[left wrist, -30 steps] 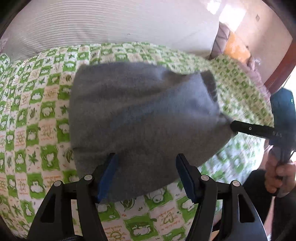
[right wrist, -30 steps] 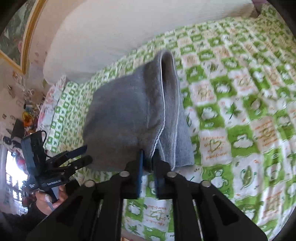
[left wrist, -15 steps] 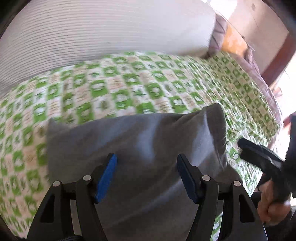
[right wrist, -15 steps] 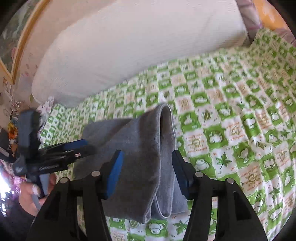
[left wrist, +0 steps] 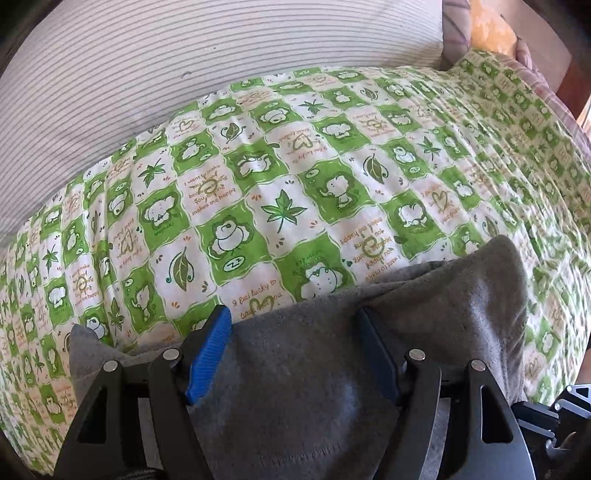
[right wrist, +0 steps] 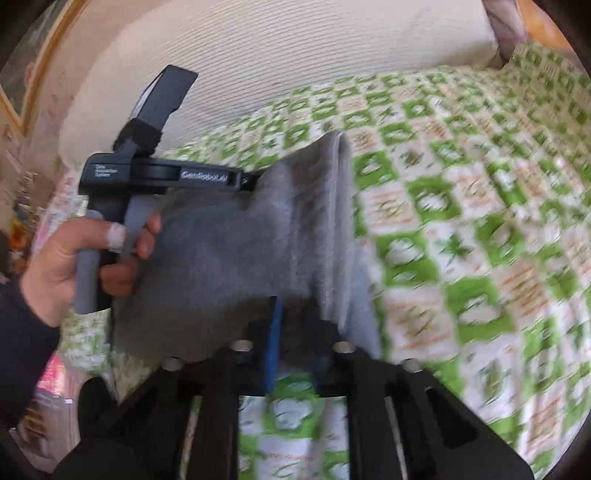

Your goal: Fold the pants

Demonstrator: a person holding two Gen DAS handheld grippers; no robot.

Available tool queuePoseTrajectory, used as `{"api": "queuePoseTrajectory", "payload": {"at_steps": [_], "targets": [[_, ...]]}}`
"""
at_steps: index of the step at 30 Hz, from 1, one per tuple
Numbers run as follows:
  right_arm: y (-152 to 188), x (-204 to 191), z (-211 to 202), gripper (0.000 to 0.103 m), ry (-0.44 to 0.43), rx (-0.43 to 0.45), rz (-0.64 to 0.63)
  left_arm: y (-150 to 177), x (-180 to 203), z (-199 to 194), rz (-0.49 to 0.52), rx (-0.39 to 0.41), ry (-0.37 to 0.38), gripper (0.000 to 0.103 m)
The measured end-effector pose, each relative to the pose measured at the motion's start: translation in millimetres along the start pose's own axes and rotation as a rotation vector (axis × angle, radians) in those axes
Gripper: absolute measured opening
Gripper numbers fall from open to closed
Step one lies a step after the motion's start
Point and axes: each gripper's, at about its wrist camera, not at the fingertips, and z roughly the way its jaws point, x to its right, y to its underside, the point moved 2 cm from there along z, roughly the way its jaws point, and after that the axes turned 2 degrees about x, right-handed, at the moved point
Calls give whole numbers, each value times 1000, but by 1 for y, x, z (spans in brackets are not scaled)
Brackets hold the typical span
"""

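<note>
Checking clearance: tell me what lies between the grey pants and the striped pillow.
Only bare green-checked bedspread lies between the pants and the pillow, shown in the left wrist view.

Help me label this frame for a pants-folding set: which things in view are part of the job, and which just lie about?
Part of the job:
- grey pants
- left claw, open over the pants
- right claw, just closing on the pants' near edge
- green patterned bedspread under them

Lying about:
- striped white bolster
- orange cushion

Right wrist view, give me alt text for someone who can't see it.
The right gripper, blurred, is shut on the near edge of folded grey pants lying on a green-checked bedspread. A hand holds the left gripper at the pants' far side.
</note>
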Motion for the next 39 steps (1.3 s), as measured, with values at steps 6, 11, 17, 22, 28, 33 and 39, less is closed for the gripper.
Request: {"api": "queuePoseTrajectory", "payload": {"at_steps": [6,11,17,22,28,33,39], "targets": [[-5,13,-26,25,-107,56,141,22,-26,-65,-108,111,68,70],[-9,28,-35,63,-94,77,199,64,-64,-100,-239,165,58,73],[-17,26,-13,72,-95,51,210,133,-110,-81,-448,90,61,74],[-12,27,19,72,-25,-34,188,182,-126,-60,-579,49,72,89],[-15,29,16,73,-72,-10,206,208,-128,-69,-702,67,215,89],[-20,33,33,78,-171,-54,264,225,-119,-66,-749,61,300,89],[-14,33,41,80,-227,-61,293,218,-88,-64,-712,82,390,85]]}}
